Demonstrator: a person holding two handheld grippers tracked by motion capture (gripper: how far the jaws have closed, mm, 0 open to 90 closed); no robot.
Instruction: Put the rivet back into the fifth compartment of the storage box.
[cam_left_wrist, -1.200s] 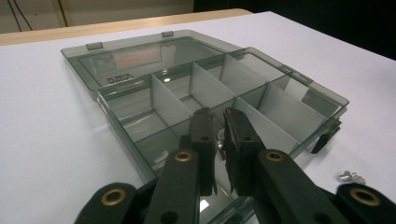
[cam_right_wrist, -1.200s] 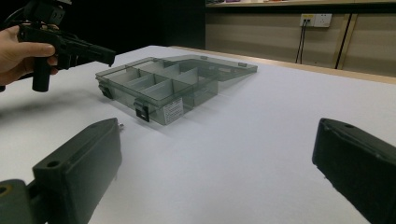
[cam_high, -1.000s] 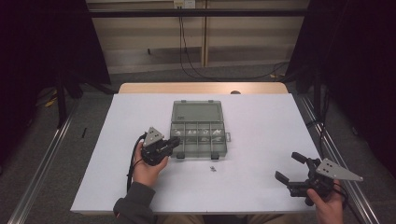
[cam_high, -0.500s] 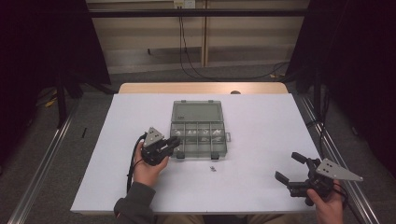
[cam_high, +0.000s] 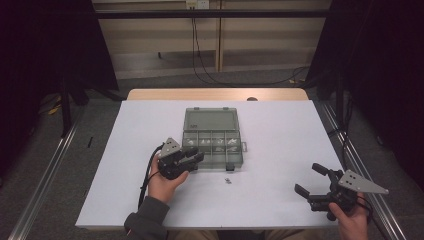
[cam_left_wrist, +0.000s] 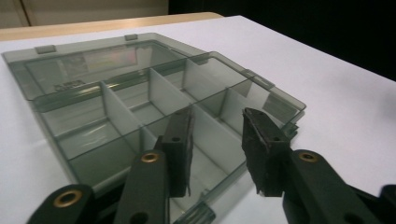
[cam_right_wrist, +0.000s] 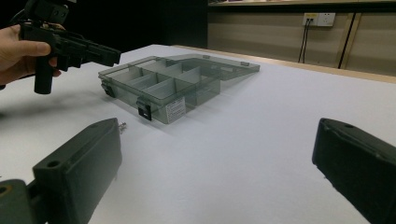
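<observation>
The open box (cam_high: 212, 137) sits mid-table, well away from every table (cam_high: 280, 125) edge. The left gripper (cam_high: 192, 159) hangs over its near left corner, jaws parted, holding nothing. A screw (cam_high: 227, 180) lies just near the box. The right gripper (cam_high: 312, 181) hovers wide open at the near right corner, bare table around it.
</observation>
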